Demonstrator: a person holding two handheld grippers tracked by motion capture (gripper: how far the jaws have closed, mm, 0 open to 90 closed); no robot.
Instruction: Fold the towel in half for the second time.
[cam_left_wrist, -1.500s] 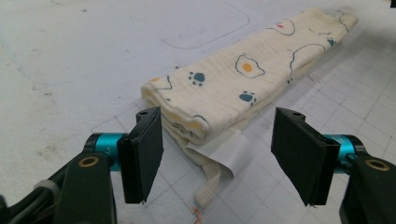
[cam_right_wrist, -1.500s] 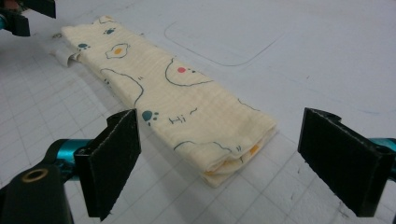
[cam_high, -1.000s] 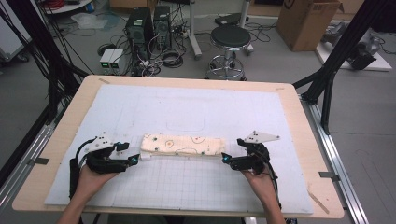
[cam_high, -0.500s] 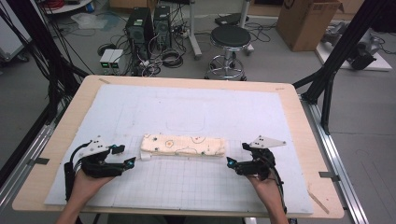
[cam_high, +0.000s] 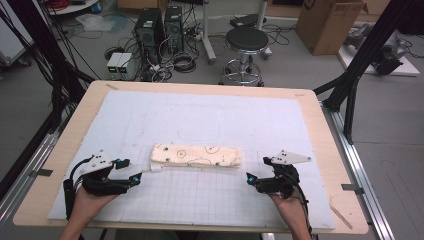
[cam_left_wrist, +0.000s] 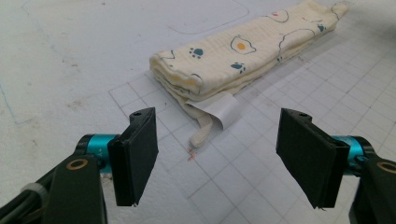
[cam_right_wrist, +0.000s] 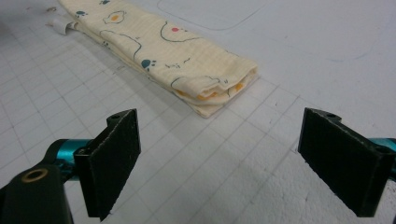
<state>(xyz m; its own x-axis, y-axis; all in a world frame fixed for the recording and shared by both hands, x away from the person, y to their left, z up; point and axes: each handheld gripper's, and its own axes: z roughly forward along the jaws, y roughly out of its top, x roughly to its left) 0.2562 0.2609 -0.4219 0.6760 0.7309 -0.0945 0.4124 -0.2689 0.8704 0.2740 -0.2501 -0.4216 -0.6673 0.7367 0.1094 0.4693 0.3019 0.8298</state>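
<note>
Workshop floor with computer towers (cam_high: 160, 27), a stool (cam_high: 247, 42) and a cardboard box (cam_high: 327, 22) lies beyond the far edge of the worktop (cam_high: 310, 107), which carries a white gridded mat (cam_high: 210, 195).

1. Left tool (cam_high: 134, 175): jaws spread wide, nothing between them. They have just been opening. Compared with a second ago, this tool has drawn back to the left and no longer sits at the cloth's end. In the left gripper view, its fingers (cam_left_wrist: 137, 156) frame bare mat, with the cloth's white label (cam_left_wrist: 222, 109) just beyond.

2. Right tool (cam_high: 256, 179): jaws spread, holding nothing. It too has backed off to the right of the cloth, compared with a second ago.

3. Folded cloth (cam_high: 196, 155): a cream, printed strip lying flat near the mat's centre, between the two tools and apart from both. Layers are stacked evenly at each end (cam_right_wrist: 219, 91).

Assessment: both ends are released and the fold holds its shape. The folding work appears complete, or ready for one further fold across the length.
</note>
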